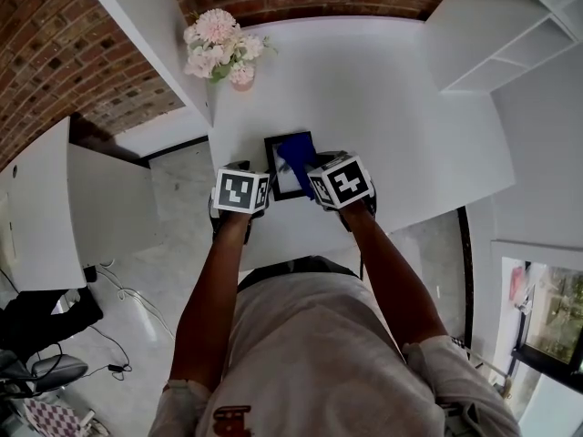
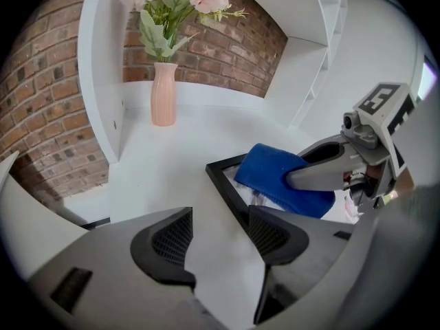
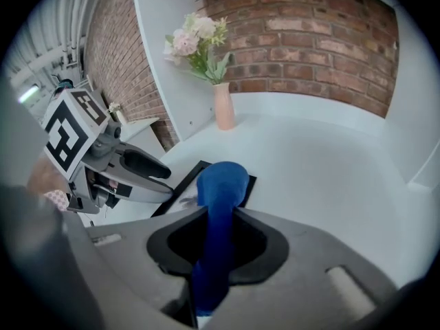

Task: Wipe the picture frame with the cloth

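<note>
A black picture frame (image 1: 273, 167) lies flat near the front edge of the white table (image 1: 401, 107). My right gripper (image 3: 218, 236) is shut on a blue cloth (image 3: 221, 184), and the cloth's free end rests on the frame's glass. In the left gripper view the cloth (image 2: 282, 181) covers much of the frame (image 2: 227, 188). My left gripper (image 2: 216, 243) stands open at the frame's left edge. Its right finger overlaps that edge, and only bare table shows between the jaws.
A pink vase of flowers (image 1: 221, 53) stands at the table's far left by a white upright panel (image 1: 155, 44). A white shelf unit (image 1: 510, 35) sits at the right. A brick wall runs behind. Cables lie on the floor (image 1: 118, 335) to the left.
</note>
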A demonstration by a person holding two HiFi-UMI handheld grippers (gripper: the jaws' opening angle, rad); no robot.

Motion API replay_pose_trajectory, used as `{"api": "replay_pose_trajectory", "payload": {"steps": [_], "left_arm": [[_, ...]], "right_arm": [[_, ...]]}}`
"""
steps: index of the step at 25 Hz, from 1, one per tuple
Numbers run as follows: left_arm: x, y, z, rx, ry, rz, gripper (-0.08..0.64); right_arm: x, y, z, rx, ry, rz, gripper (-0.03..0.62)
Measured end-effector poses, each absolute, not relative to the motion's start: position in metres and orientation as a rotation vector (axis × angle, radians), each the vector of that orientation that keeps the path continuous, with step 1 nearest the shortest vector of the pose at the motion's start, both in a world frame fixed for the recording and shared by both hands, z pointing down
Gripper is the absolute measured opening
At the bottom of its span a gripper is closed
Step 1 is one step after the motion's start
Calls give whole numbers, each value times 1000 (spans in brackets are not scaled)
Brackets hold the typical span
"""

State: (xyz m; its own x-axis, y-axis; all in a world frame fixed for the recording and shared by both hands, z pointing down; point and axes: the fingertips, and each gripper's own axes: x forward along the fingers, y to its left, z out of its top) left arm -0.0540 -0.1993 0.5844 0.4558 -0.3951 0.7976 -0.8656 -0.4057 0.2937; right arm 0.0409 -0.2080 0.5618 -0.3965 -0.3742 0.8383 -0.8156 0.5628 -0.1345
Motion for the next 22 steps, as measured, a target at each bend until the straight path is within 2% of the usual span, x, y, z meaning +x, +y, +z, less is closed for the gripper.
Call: {"api": "replay_pose_trajectory", "payload": {"steps": [9, 16, 22], "left_arm": [[-54, -198, 585, 1990, -1050, 840, 249], [-54, -198, 584, 1994, -1053, 839, 249], [-54, -198, 586, 1997, -1050, 838, 249]], "right_arm": [[75, -205, 553, 1037, -1983, 740, 77], [33, -192, 521, 1005, -2138, 795, 77], [-1, -176, 538, 932, -2150, 890, 77]]}}
